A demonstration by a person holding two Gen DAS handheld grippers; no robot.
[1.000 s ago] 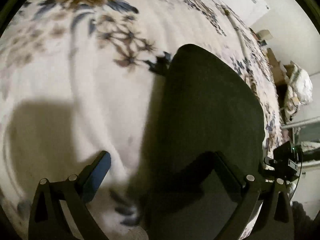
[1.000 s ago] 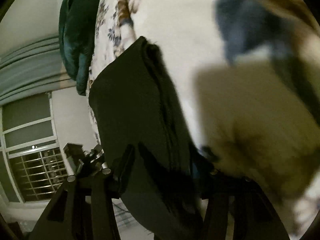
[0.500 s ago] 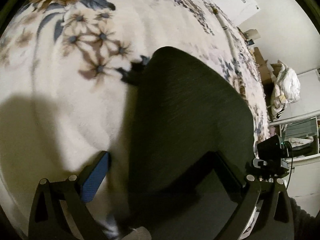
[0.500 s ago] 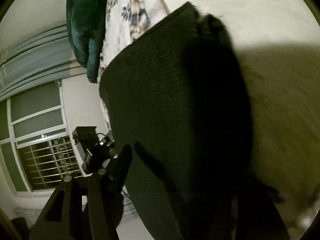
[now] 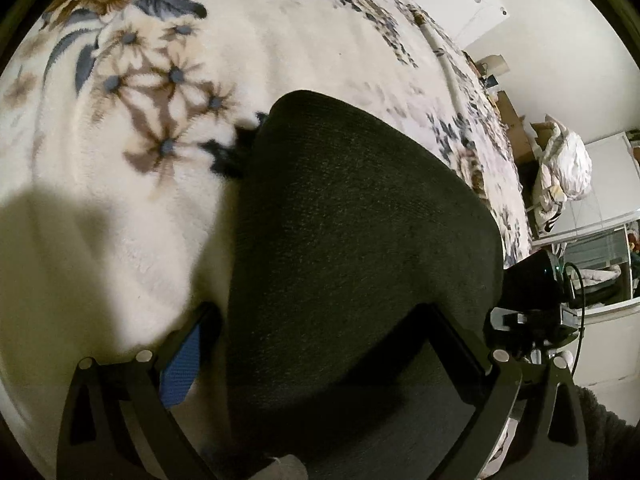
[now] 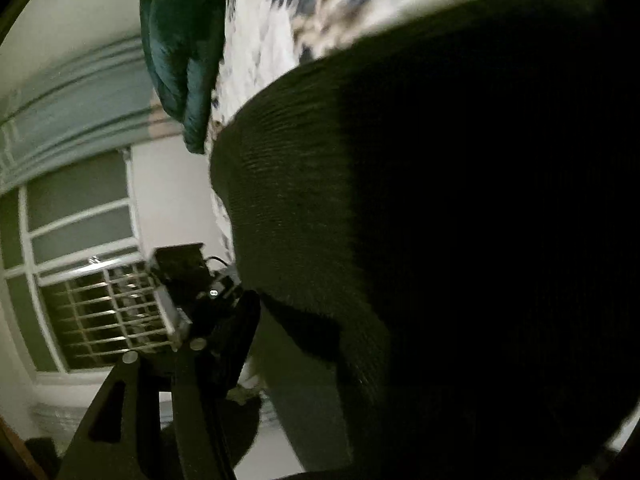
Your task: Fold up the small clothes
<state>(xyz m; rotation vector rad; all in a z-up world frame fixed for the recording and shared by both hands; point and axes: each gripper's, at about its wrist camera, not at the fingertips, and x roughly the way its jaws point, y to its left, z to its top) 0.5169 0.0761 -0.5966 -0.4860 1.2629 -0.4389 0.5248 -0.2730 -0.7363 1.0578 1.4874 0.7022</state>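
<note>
A dark knitted garment (image 5: 360, 248) lies on a cream floral blanket (image 5: 120, 184) on a bed. My left gripper (image 5: 316, 344) is wide apart: its blue-padded left finger (image 5: 180, 364) rests on the blanket, and its right finger (image 5: 452, 344) lies over the cloth. The near hem runs between them. In the right wrist view the same garment (image 6: 320, 208) is lifted and fills most of the frame. It hides my right gripper's right finger; only the left finger (image 6: 224, 344) shows, so I cannot tell whether that gripper holds the cloth.
A dark green quilted cover (image 6: 180, 48) lies at the head of the bed. A barred window (image 6: 100, 304) and curtain are to the left. Boxes and a white bundle (image 5: 564, 172) stand beside the bed. The other gripper's body (image 5: 532, 300) shows at the right.
The right gripper has risen and tipped up, and the garment's edge has come up with it until it fills that view. The left gripper has moved slightly forward along the garment.
</note>
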